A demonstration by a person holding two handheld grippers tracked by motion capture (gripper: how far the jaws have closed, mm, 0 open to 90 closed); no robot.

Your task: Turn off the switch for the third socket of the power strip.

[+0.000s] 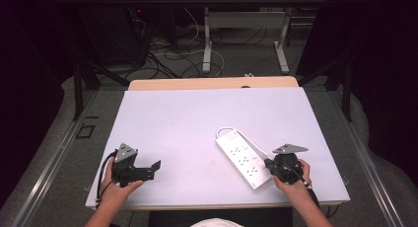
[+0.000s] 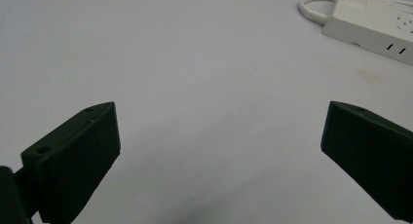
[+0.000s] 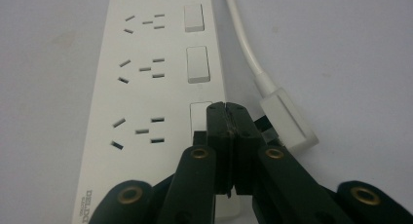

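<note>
A white power strip lies diagonally on the right half of the table, its white cable looping at the far end. In the right gripper view the power strip shows three socket sets and three rocker switches. My right gripper is shut, its tips resting on the nearest switch. The cable's white plug lies just right of the tips. My left gripper rests wide open at the table's front left, holding nothing. In its own view the left gripper faces bare table, the strip far off.
The table wears a pale mat with a wooden edge at the far side. Beyond it stands a desk frame amid floor cables. The front edge runs close under both hands.
</note>
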